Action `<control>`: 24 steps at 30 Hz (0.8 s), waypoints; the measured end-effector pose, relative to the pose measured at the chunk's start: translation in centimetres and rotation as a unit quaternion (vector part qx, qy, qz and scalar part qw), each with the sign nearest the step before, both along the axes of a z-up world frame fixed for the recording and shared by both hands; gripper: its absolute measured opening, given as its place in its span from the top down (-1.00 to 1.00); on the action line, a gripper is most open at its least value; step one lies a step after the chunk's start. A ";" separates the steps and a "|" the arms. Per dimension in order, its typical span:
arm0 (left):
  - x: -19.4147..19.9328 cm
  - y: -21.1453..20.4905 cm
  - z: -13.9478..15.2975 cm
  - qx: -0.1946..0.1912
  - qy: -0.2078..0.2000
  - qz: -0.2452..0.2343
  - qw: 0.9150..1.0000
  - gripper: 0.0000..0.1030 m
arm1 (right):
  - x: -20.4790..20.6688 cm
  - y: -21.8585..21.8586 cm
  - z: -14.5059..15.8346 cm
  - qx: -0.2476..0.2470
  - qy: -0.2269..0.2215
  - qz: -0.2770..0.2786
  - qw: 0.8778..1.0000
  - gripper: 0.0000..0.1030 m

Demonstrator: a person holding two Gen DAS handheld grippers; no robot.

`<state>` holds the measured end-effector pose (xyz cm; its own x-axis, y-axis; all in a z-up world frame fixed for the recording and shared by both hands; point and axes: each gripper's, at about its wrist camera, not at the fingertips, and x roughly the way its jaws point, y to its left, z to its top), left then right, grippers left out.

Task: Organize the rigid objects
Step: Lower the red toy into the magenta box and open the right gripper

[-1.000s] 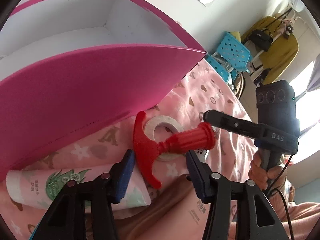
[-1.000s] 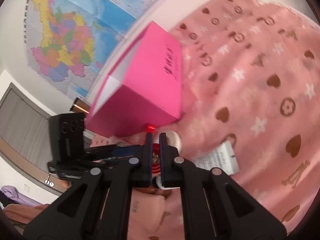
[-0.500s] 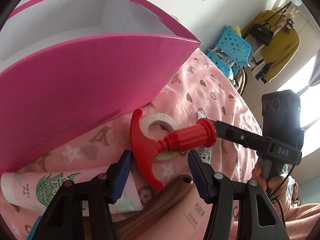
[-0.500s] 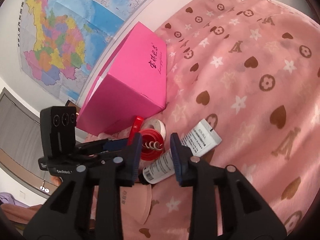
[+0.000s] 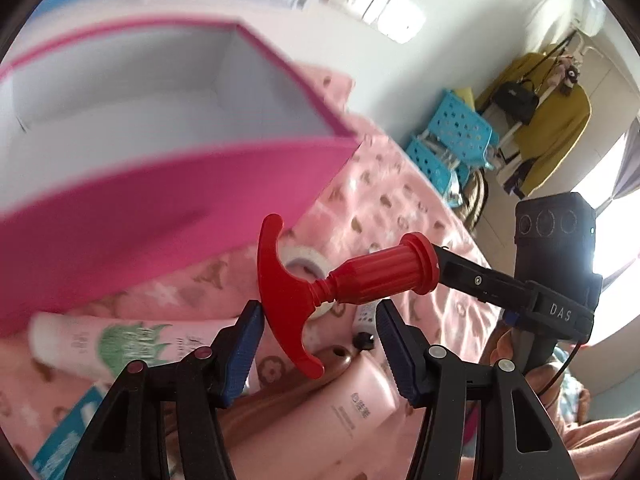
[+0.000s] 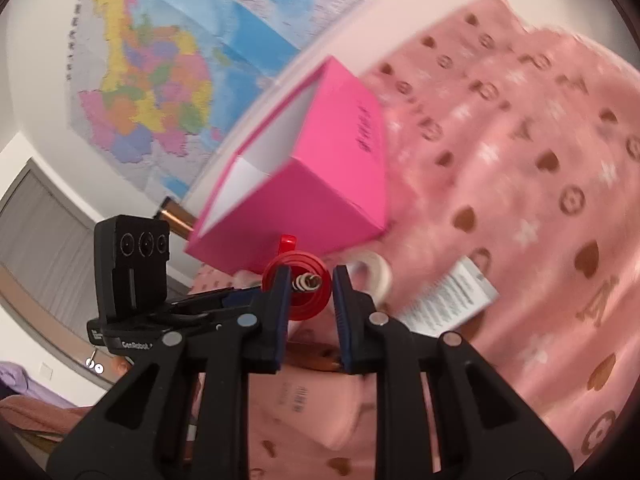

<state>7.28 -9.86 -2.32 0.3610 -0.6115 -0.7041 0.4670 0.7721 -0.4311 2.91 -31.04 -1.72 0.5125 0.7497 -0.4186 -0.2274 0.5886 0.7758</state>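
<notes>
Red plastic corkscrew (image 5: 360, 276), glossy and all one colour, sits at the centre of my left wrist view, clear of the cloth. It has a curved T-shaped handle seen edge-on, a narrow neck, then a ribbed barrel ending in a round flange. The handle faces 9 o'clock and the barrel points toward 2 o'clock. From my right wrist view I look straight into the flange, where a pale metal spiral shows inside the red ring.

My left tongs (image 5: 320, 307) are spread, with the handle and neck between their blue pads. The pad on the 9 o'clock side is right against the back of the handle; I cannot tell whether it presses. My right tongs (image 6: 312, 272) have just been closing, with the flange between them, and now pinch it at the tips. In the left view they come in from 3 o'clock, a hand wrapped round their grip.

Behind the corkscrew, at 10 o'clock in the left view, stands an open pink box (image 5: 160, 208) with a white inside, blurred. A white tape roll (image 5: 308, 258) lies just behind the handle on the pink cloth (image 6: 520, 200), which is printed with hearts and stars. A tube with green print (image 5: 120, 344) lies at 8 o'clock, and a pale pink bottle (image 5: 352, 400) at 6 o'clock.
</notes>
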 end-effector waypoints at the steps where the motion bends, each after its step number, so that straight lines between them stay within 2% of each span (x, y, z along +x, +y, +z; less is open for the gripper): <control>1: -0.5 0.4 1.0 0.002 -0.016 0.007 1.000 -0.13 | 0.1 0.2 0.7 0.001 -0.010 0.004 1.000 0.54; 5: -1.3 1.9 4.5 0.010 -0.067 0.040 0.997 -0.13 | 1.4 1.3 3.6 0.013 -0.047 0.024 0.998 0.54; 10: 0.6 3.7 7.1 0.018 -0.098 0.065 0.993 -0.13 | 4.9 2.9 5.6 0.021 -0.076 0.042 0.996 0.54; 18: 6.0 4.4 5.0 0.043 -0.059 0.092 0.993 -0.13 | 10.2 5.2 3.7 -0.007 -0.044 0.060 0.997 0.55; 24: 7.7 4.4 2.9 0.054 -0.036 0.101 0.993 -0.13 | 11.1 5.5 2.9 -0.092 -0.034 0.037 0.994 0.49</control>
